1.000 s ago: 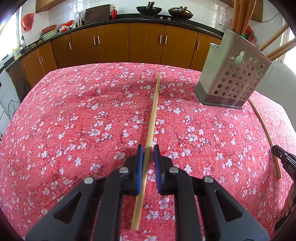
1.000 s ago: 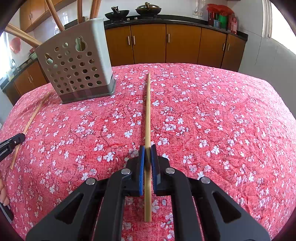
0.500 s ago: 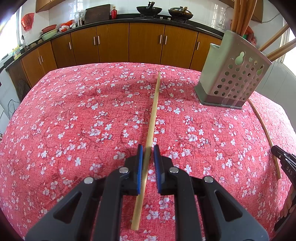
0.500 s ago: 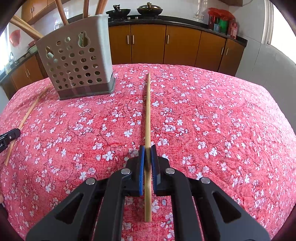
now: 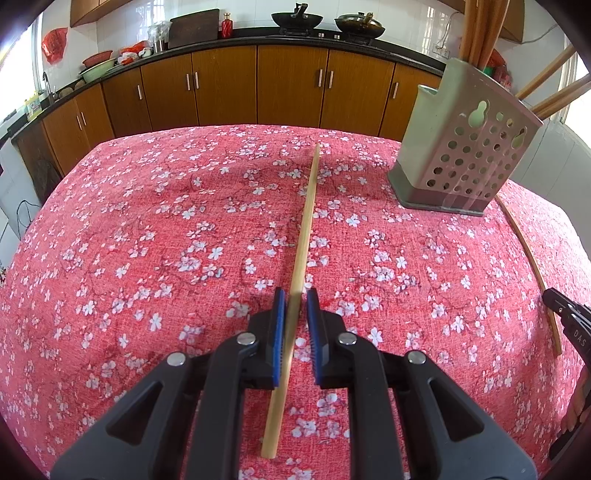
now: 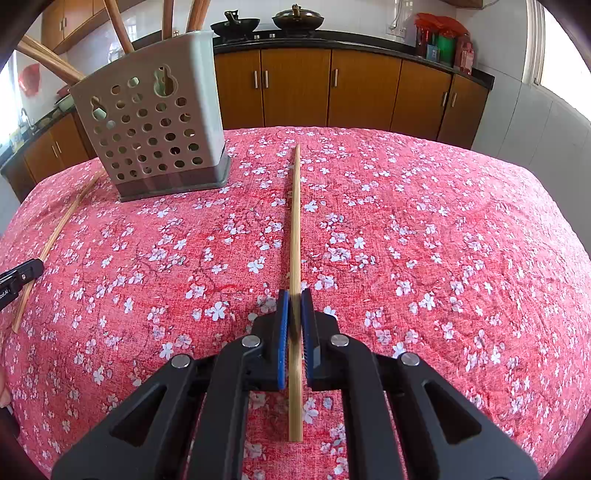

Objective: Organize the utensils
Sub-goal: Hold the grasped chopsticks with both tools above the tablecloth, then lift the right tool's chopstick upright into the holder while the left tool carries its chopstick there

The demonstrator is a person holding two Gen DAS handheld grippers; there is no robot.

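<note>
Two chopsticks, one per hand-held gripper. In the left wrist view, the left hand-held gripper [image 5: 295, 295] is parted narrowly around a chopstick [image 5: 304, 236] lying on the red floral cloth [image 5: 147, 258] of the counter. The stick is touched by the left blue pad [image 5: 279, 332], while a slim gap is left on the right side, so a firm clamp can't be confirmed. The holder [image 5: 465, 155], a perforated grey caddy, is seen at the upper right of that frame with several wooden sticks [image 5: 480, 33] standing in it.

In the right wrist view, the right hand-held gripper [image 6: 294, 299] is pinched tight onto the other chopstick [image 6: 295, 221], which is pointed up the middle of the frame. There the holder [image 6: 155, 125] is placed upper left.
</note>
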